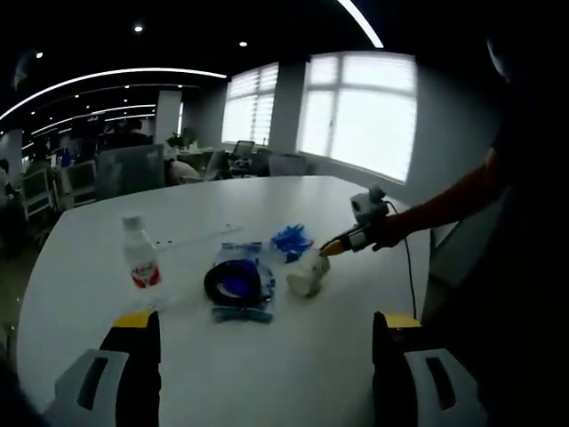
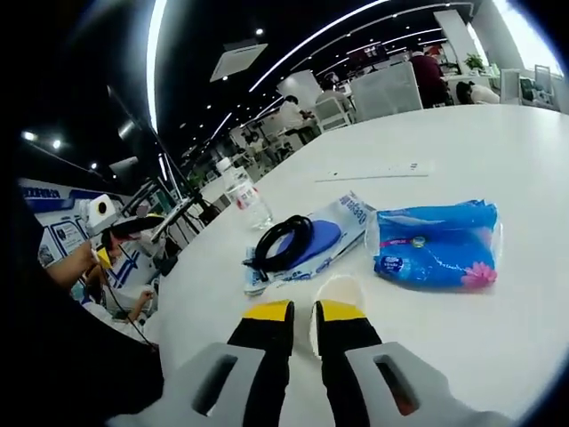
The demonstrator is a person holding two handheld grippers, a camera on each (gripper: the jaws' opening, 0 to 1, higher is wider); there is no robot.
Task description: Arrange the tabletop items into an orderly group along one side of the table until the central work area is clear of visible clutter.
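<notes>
On the white round table [image 1: 293, 374] lies a white paper cup [image 1: 307, 276] on its side, and my right gripper [image 1: 329, 251] comes in from the right, shut on its rim. Left of it a black coiled cable [image 1: 234, 280] rests on a clear-and-blue bag, with a blue tissue packet [image 1: 292, 240] behind. A small bottle [image 1: 140, 256] with a red label stands upright at the left. My left gripper [image 1: 265, 331] hovers open over the near table edge. In the right gripper view, my right gripper [image 2: 304, 311] pinches the cup [image 2: 342, 286], beyond which lie the cable [image 2: 286, 242], packet [image 2: 436, 247] and bottle [image 2: 249, 201].
A thin white strip [image 2: 373, 171] lies on the far part of the table. The person's hand [image 1: 384, 231] holds the right gripper. Office desks, chairs and seated people [image 2: 427, 76] stand beyond the table, and windows [image 1: 360, 116] line the wall.
</notes>
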